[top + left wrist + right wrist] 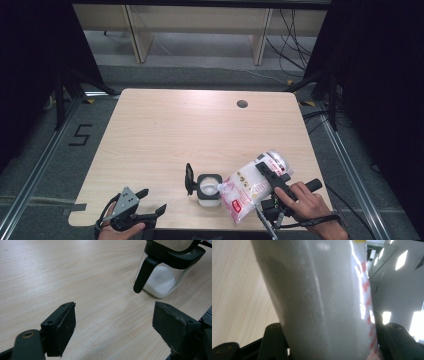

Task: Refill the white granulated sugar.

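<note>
A clear plastic bag of white grains [250, 186] with red print is tipped, its corner at the mouth of a small glass jar [208, 190] near the table's front edge. The jar has a black rim and a black lid flipped open at its left [189, 178]; white grains lie in its bottom [161, 281]. My right gripper [273, 181] is shut on the bag [322, 302], one jaw on each side. My left gripper [152, 200] rests open at the front left, its fingertips [63, 326] apart over bare wood, the jar beyond them to the right.
The light wooden table [200, 130] has a round cable hole [242, 104] at its back right. Black frames and cables stand at both sides of the table. A desk stands on the floor behind it.
</note>
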Available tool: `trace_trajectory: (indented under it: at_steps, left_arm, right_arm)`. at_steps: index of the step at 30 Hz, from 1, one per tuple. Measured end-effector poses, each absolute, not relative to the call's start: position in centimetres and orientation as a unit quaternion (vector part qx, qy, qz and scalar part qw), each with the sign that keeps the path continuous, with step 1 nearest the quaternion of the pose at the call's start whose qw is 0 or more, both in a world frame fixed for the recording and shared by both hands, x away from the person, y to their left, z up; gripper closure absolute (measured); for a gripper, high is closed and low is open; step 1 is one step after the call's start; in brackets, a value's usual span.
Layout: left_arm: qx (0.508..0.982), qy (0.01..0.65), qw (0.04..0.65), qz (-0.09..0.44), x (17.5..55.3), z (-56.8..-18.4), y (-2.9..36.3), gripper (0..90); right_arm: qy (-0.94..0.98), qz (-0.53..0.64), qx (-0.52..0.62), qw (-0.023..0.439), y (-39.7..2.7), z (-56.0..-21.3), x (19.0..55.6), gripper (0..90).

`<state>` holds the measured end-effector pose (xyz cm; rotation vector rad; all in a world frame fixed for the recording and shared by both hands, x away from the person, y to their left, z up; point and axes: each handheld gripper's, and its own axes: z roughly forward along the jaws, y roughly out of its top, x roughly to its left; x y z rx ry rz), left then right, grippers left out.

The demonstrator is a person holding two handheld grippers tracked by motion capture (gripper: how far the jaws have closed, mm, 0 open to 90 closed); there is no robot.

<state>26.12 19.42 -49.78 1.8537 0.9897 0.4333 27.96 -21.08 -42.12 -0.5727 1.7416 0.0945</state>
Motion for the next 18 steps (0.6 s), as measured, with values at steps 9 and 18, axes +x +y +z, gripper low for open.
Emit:
trace_trajectory:
  at_steps: [9,18]
  left_arm:
    - [0.758,0.408,0.477,0.18,26.23,-49.71,19.41,18.3]
    - [0.757,0.407,0.479,0.177,26.12,-49.79,19.39,18.3]
  right_arm:
    - [0.748,0.035,-0.258,0.611,-21.0,-42.04,27.97,46.2]
    - [0.763,0.036,-0.226,0.605,-21.1,-42.46,27.68,46.3]
